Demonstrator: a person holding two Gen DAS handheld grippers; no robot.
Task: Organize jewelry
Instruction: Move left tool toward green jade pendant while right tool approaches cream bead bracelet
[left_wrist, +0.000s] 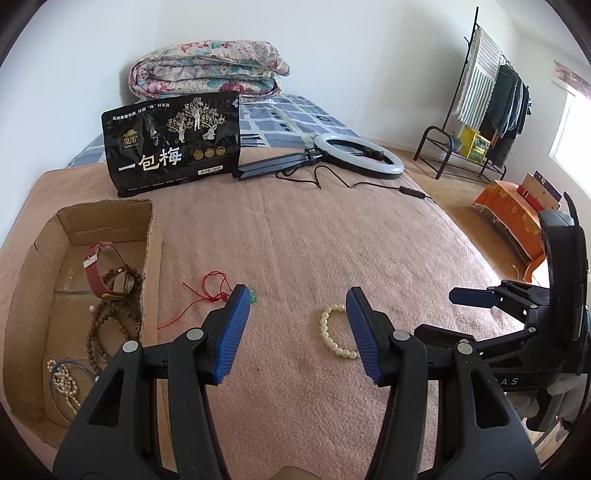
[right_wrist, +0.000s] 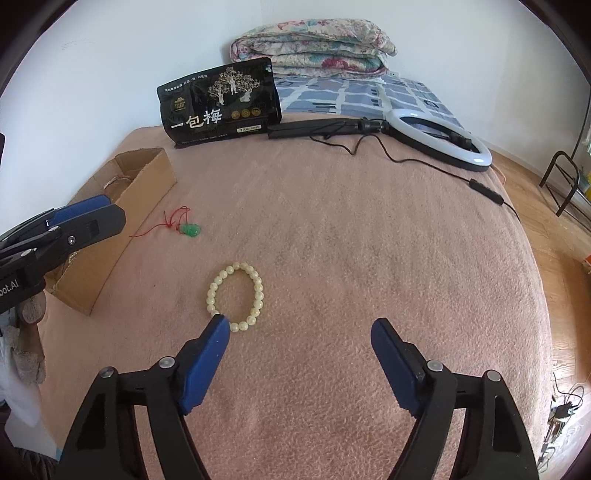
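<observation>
Above pink blanket (right_wrist: 332, 240): left tongs (left_wrist: 295, 306), right tongs (right_wrist: 299, 328) both released; cream bracelet (right_wrist: 236, 291) nearby.

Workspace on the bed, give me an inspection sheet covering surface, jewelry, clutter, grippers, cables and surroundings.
Surface: pink blanket over the bed.
Job's things: cream bead bracelet and green pendant on red cord lie loose on the blanket; cardboard box holds a red-strap watch, brown bead strands and a pearl strand.
Clutter: black snack bag, ring light.
Grippers: left gripper open, empty; right gripper open, empty, its left fingertip at the bracelet's near edge.
Cables: ring light cable trails across the blanket.
Surroundings: folded floral quilt, clothes rack, wooden floor.
</observation>
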